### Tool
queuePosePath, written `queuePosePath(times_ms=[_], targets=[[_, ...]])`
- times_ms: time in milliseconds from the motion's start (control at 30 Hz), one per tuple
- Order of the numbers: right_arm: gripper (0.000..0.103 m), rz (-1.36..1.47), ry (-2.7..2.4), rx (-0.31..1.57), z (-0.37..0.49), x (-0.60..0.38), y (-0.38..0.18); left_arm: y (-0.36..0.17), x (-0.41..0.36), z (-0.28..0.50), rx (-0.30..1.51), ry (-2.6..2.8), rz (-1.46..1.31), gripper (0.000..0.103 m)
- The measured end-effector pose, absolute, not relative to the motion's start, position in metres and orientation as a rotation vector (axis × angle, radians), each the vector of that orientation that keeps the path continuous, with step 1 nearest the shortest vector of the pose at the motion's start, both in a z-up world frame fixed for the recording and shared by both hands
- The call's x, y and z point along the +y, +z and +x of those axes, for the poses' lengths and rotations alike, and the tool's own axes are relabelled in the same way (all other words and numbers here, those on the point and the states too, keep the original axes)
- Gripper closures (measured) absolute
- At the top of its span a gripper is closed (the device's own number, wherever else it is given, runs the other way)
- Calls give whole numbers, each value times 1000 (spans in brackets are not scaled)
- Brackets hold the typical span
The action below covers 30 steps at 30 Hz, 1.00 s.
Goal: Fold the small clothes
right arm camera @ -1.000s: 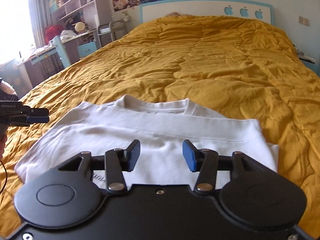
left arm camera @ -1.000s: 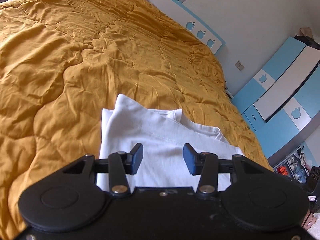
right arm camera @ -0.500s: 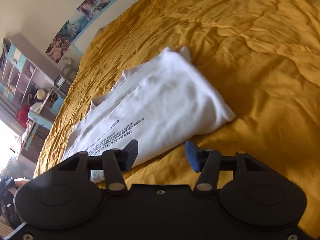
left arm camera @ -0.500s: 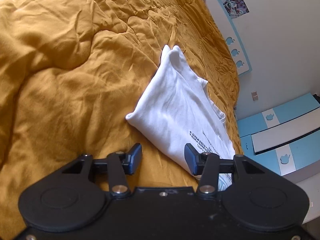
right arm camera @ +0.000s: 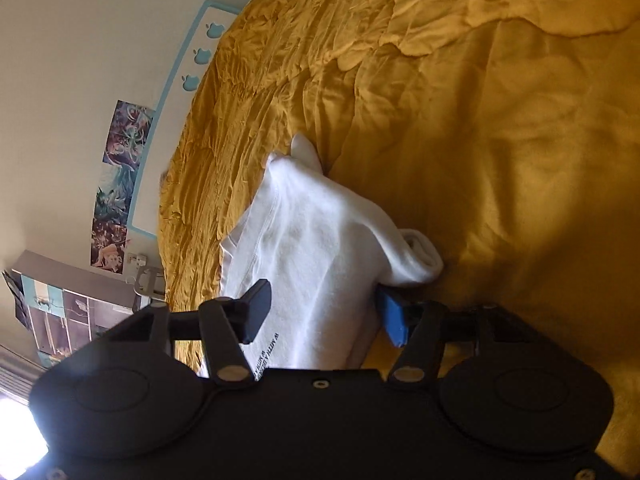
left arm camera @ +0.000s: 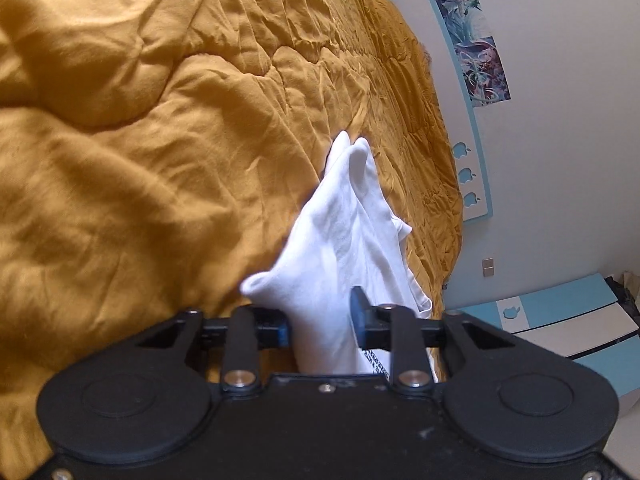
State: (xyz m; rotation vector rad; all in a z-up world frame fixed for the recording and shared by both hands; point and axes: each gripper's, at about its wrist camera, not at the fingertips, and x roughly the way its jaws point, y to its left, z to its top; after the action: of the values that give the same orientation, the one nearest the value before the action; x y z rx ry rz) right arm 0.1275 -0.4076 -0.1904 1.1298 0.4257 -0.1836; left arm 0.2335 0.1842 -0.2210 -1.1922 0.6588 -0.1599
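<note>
Since the frame half a second earlier, both tongs have advanced onto the garment: the near end of the folded white T-shirt (left arm camera: 340, 240), which lay ahead of the fingertips, now sits between the fingers of each tool. One second earlier the shirt lay flat and square before both cameras; both views are now rolled steeply to the side.

Left tongs (left arm camera: 320, 320): the blue pads bracket a bunched corner of the shirt. Fabric fills the gap from pad to pad and rises above the fingers in a fold. The gap has narrowed compared with the earlier frames. State: clenched on the shirt.

Right tongs (right arm camera: 324, 316): the fingers stand wide apart. The shirt passes between them, with a rolled edge draped over the blue right-hand pad. The dark left-hand pad lies against the top face of the cloth. Whether the pads press the cloth cannot be told from this view.

Shirt position: it lies on the mustard-yellow quilt (left arm camera: 140, 160) of the bed, its far end tapering to a point toward the headboard (left arm camera: 472, 152). Black printed lettering (right arm camera: 268, 350) shows on the near part of the shirt.

Surroundings: posters (right arm camera: 120, 184) on the wall above the headboard; blue-and-white cabinets (left arm camera: 576, 320) beside the bed.
</note>
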Motion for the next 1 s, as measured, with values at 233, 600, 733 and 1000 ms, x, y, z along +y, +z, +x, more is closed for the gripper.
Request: queuePosePath(times_ms=[233,600,733,1000], targets=[[88,1170,-175,432,115,-415,-194,-215,186,230,649,-163,-1216,95],[89,1102,-136,389,65,-407,-129,-146,192,174,595,-278,-1122,99],[89,1117,-171,468,25,-407,-141,-162,192,129,667,-255,-1159,99],[70,1119,-231,533,-7,-413,-161,-180,195,93,717,-175,-1108,88]])
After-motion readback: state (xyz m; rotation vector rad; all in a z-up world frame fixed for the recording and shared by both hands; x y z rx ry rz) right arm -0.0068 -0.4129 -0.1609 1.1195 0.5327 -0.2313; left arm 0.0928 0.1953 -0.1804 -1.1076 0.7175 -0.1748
